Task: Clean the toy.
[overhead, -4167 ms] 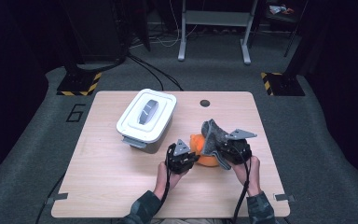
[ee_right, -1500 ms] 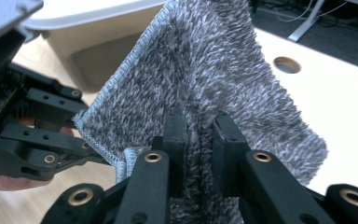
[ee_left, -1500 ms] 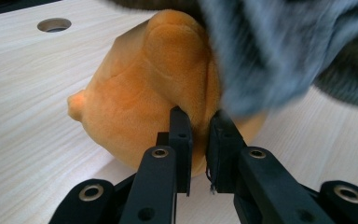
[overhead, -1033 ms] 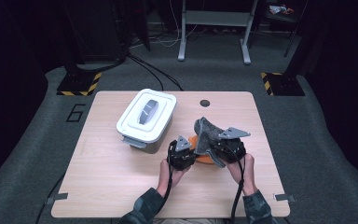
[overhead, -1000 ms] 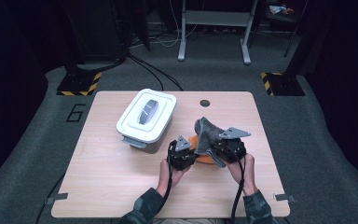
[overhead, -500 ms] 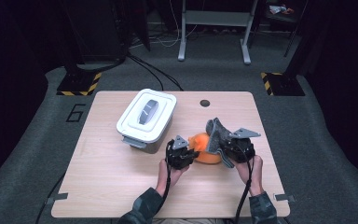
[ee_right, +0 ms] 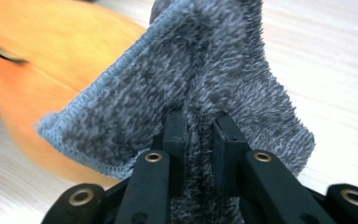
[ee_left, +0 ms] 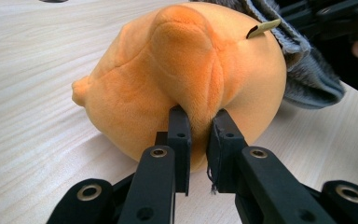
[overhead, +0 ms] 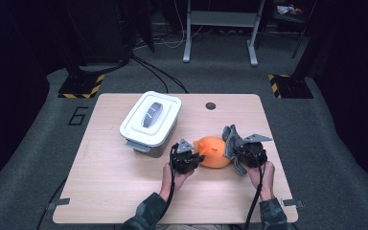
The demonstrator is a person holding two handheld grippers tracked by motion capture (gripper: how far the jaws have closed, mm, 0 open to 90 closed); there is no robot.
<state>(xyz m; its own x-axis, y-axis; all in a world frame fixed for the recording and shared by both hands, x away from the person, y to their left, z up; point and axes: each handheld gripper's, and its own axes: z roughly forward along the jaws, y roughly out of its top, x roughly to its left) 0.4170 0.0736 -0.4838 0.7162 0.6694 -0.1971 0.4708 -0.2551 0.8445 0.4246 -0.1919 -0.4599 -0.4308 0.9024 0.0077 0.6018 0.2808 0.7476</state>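
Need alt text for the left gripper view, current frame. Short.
The left gripper is shut on a fold of an orange plush toy that lies on a light wooden table. A grey knitted cloth drapes off the toy's far side at upper right, and a small tan tag sticks out near the toy's top.
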